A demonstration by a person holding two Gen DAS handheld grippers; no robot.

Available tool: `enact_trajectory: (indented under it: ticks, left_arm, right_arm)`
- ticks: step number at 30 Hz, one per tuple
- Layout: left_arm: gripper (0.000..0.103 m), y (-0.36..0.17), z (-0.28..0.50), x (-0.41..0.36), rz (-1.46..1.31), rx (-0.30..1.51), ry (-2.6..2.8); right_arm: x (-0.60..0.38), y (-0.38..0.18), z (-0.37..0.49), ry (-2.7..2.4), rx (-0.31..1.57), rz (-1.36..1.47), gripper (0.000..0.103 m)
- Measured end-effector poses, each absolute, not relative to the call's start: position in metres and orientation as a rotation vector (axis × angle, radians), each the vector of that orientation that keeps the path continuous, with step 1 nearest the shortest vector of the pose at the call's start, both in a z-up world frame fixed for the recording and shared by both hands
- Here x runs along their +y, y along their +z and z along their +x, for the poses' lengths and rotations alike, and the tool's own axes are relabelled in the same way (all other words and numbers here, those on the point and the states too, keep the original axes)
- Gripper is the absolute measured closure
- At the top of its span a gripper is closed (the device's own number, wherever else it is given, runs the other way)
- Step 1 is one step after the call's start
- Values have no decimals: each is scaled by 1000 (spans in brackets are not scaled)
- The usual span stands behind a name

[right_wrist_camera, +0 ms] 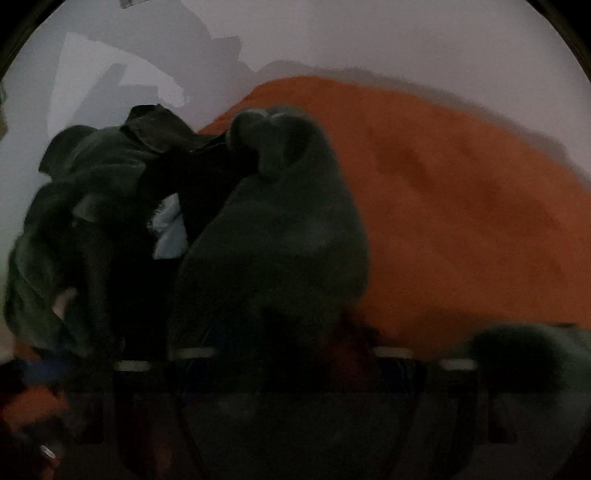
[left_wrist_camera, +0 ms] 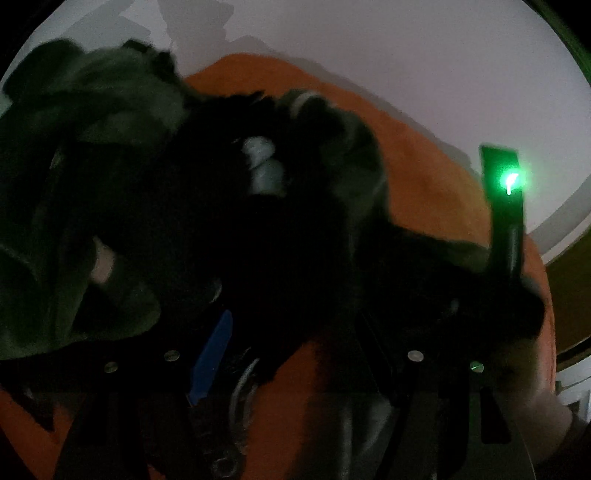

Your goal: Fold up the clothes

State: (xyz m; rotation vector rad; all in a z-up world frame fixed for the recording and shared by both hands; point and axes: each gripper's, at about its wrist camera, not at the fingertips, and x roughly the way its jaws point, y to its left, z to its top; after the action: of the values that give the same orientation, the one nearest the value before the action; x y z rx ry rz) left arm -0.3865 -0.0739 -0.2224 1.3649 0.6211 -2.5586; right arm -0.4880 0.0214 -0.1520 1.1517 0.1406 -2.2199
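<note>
Dark green garment (right_wrist_camera: 280, 229): bunched, heaped against the orange cloth (right_wrist_camera: 461, 206), left of it; black clothing (right_wrist_camera: 207, 173) and a pale blue scrap (right_wrist_camera: 171, 229) beside. Left gripper (left_wrist_camera: 314, 236): fingers buried in dark fabric, state indeterminable. Right gripper (right_wrist_camera: 291, 325): fingers hidden under garment, state indeterminable.

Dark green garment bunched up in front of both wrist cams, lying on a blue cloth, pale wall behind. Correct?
Not quite: the cloth under the dark green garment is orange, not blue, as the right wrist view shows most clearly. The rest holds: the garment is bunched close to both cameras, with a pale wall behind.
</note>
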Motion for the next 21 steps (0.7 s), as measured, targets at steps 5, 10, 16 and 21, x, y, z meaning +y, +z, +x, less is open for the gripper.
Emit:
enact_trajectory:
  ticks: [5,10,16,21]
  left_arm:
    - [32,-235,-382,-89,1397,637,-2540]
    - [32,-238,-401,-98,1404,867,-2570]
    - [32,-238,-438,-89,1396,1120,-2578]
    - [32,-226,-456,-81,1360,1115,-2578]
  right_arm:
    - [35,-129,-462,-2193,45,1043,95]
    - [69,-108,-397,-2132,120,877,95]
    - [89,-129,-368,-2148,233,942,95]
    - [113,-137,-359,-2158,250,999,95]
